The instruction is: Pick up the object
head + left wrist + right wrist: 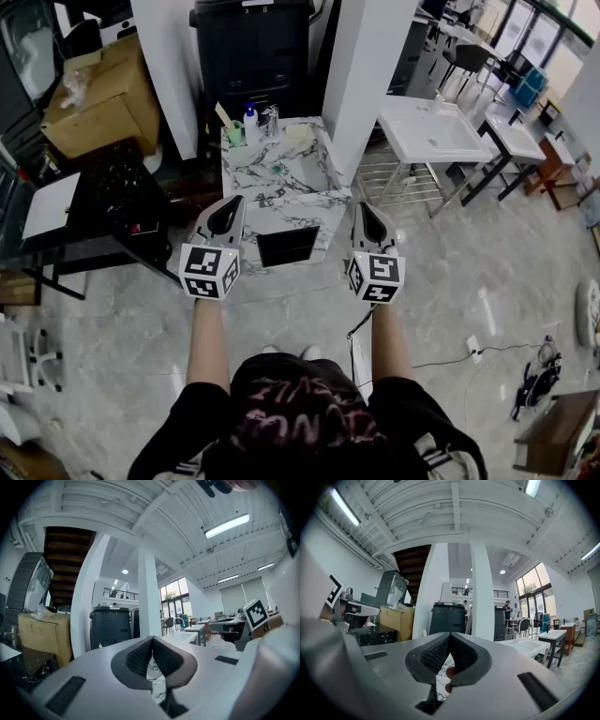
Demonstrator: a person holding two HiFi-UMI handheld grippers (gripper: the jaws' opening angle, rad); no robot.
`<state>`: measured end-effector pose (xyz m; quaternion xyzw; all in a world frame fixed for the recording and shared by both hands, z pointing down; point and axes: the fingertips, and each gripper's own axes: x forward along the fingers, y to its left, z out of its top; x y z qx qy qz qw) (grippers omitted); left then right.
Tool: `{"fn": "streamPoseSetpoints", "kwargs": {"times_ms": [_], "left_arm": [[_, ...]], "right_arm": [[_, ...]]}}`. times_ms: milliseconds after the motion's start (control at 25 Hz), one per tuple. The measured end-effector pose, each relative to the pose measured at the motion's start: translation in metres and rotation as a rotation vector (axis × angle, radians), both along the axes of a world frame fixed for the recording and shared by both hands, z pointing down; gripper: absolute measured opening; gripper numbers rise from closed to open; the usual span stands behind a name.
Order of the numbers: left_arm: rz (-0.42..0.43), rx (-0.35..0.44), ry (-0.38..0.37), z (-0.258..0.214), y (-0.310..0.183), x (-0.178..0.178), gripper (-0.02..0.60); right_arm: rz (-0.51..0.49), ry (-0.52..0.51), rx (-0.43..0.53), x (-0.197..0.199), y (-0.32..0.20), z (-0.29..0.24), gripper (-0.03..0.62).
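Observation:
A marble-topped table [281, 202] stands in front of me. On it lie a small teal object [276, 170] near the middle and, at the far edge, a green cup [234, 136], a blue-capped bottle [250, 117], a metal item [270, 120] and a yellowish piece [298, 133]. My left gripper [232, 202] is held level over the table's near left corner, its jaws shut and empty [151, 639]. My right gripper [366, 208] hovers just off the near right corner, also shut with nothing held [450, 634]. A small reddish patch shows below its tips; I cannot tell what it is.
A black bin [253, 47] and a white pillar [375, 66] stand behind the table. A cardboard box [94, 94] and a dark table [103, 206] are at the left, white tables [431, 131] at the right. A cable [441, 356] lies on the floor.

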<state>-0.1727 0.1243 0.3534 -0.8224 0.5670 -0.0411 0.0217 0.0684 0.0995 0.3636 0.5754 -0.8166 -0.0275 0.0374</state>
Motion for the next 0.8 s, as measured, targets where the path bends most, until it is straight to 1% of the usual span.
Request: {"fn": "streamPoseSetpoints", "kwargs": {"times_ms": [520,720,800], "left_arm": [[0.035,-0.006,0.013,0.009,-0.003,-0.014,0.015],[0.046,-0.007,0.017,0.01,-0.009,-0.014,0.015],[0.048,-0.008,0.03,0.011,-0.014,-0.014,0.015]], "right_arm": [[0.043,0.002,0.006,-0.012,0.004,0.007,0.014],[0.048,0.003,0.004,-0.012,-0.001,0.008,0.014],[0.044,0.007,-0.001,-0.013,-0.007,0.01,0.014]]}}
